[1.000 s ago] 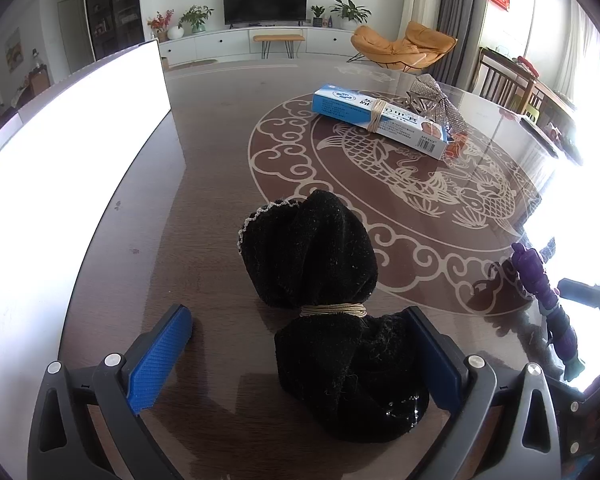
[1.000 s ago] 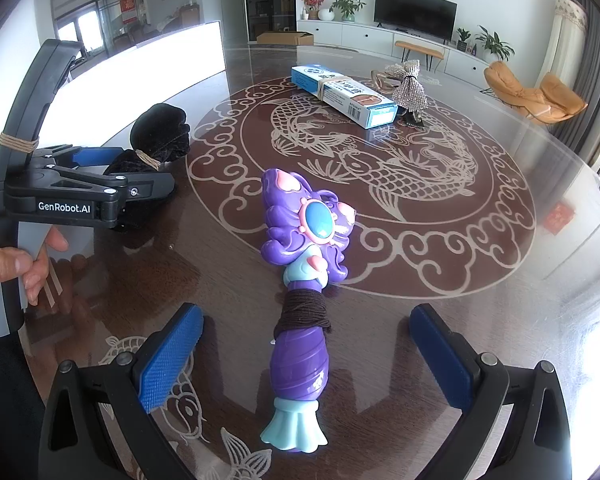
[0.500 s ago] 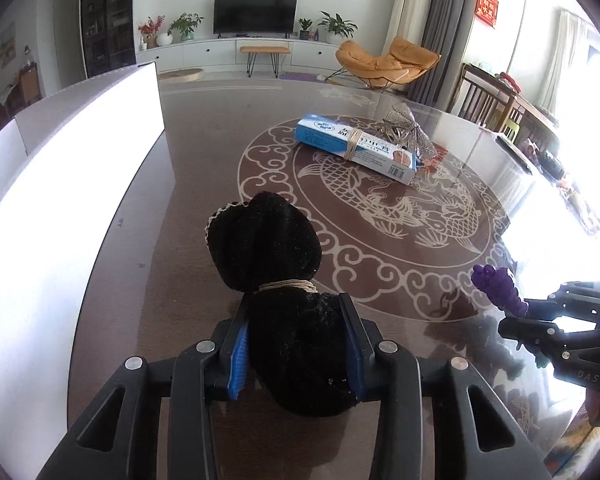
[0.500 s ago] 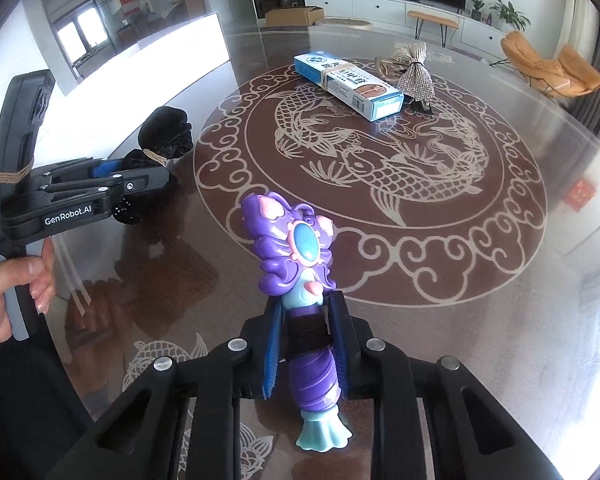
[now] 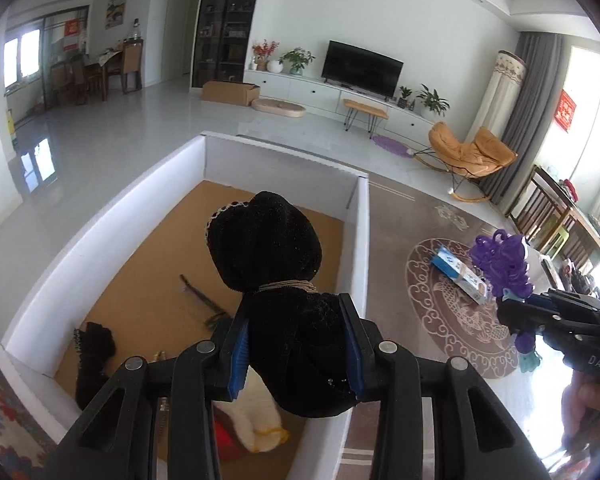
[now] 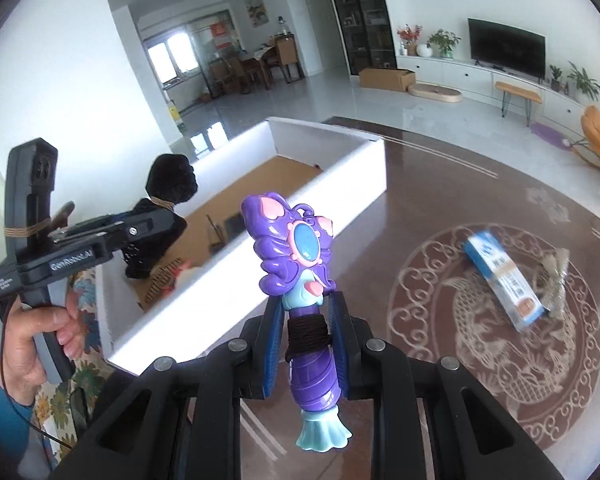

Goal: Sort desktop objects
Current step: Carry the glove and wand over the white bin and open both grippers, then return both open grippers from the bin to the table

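Observation:
My left gripper [image 5: 296,344] is shut on a black velvet pouch [image 5: 268,252] tied with cord and holds it above the white box [image 5: 362,240] with a brown floor. My right gripper [image 6: 306,320] is shut on a purple mermaid toy [image 6: 296,244] and holds it in the air beside the box's right wall [image 6: 260,256]. The toy also shows at the right of the left wrist view [image 5: 502,258]. The left gripper with the pouch [image 6: 168,184] shows at the left of the right wrist view.
Inside the box lie a black item [image 5: 94,348], a thin dark stick [image 5: 202,298] and a white and red object [image 5: 256,420]. On the round table [image 6: 440,208] lie a blue carton [image 6: 504,276] and a glittery bow [image 6: 556,284].
Both grippers closed on their objects, lifted them off the table and carried them left. The pouch now hangs over the box and the toy is raised beside it.

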`<state>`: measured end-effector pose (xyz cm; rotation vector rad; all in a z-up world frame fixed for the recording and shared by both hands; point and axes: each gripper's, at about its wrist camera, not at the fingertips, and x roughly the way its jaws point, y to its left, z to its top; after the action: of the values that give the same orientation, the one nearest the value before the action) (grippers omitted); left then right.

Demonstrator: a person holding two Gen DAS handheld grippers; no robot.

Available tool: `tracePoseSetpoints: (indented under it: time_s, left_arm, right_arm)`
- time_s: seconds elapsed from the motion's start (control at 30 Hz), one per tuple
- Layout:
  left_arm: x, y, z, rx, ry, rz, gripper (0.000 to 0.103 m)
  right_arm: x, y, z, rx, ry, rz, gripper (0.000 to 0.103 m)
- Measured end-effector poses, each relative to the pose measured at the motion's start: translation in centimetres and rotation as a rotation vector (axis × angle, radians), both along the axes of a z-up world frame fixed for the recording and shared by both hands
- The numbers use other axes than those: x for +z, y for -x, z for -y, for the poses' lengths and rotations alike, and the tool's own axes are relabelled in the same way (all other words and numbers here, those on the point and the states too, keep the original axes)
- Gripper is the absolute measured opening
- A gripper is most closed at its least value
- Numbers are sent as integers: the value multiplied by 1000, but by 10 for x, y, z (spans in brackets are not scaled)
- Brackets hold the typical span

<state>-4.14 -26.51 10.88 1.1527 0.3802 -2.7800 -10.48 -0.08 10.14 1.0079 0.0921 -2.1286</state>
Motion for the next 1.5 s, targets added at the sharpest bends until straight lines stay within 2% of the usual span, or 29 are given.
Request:
tracePoseSetpoints:
  time_s: [0.13, 0.23, 0.27, 0.33, 0.37, 0.4, 0.47, 0.57, 0.6, 0.67, 0.73, 0.8, 0.87, 1.13, 1.33, 1.5]
  left_arm:
    - [-31, -5, 60, 114, -22, 126, 39]
    - [-52, -7, 75, 148, -12, 189, 41]
    - [-58, -9, 79, 160, -13, 202, 44]
    - [-70, -11, 82, 194, -8, 234, 56]
    - [-74, -12, 82, 213, 5, 244, 64]
    - [-75, -15, 80, 226, 22, 240, 65]
    - [-73, -23, 71, 236, 69, 200, 66]
    - [-60, -29, 48, 232, 162, 118, 71]
    - [-54, -29, 39, 226, 188, 86, 79]
    - [-42, -31, 18, 221, 241, 20, 93]
    - [-29, -28, -2, 209, 282, -35, 98]
    - [-21, -24, -24, 171, 286, -67, 98]
    - [-15, -22, -42, 131, 274, -88, 98]
    - [0, -6, -104, 36, 280, -121, 98]
    - [3, 3, -133, 8, 293, -121, 98]
    - [-16, 12, -164, -83, 203, -81, 98]
  right_arm:
    - [19, -9, 103, 144, 67, 3, 23]
    - [3, -13, 170, 215, 38, 31, 24]
    - [-7, -15, 187, 227, 13, 46, 24]
    - [-30, -15, 213, 243, -31, 81, 24]
    - [-51, -14, 229, 243, -63, 117, 25]
    - [-51, -14, 229, 243, -63, 117, 27]
    - [-64, -13, 232, 246, -75, 135, 52]
    - [-57, -17, 208, 230, -4, 73, 76]
    - [-50, -20, 194, 222, 22, 39, 79]
    - [-40, -23, 161, 196, 56, -41, 92]
    - [-33, -20, 123, 155, 56, -118, 98]
    - [-36, -16, 88, 110, 30, -166, 98]
    - [-45, -2, 56, 60, -16, -174, 98]
    - [-83, 41, -64, -159, -78, -83, 98]
    - [-97, 59, -115, -241, -81, -52, 98]
    - [-110, 62, -139, -274, -109, -64, 98]
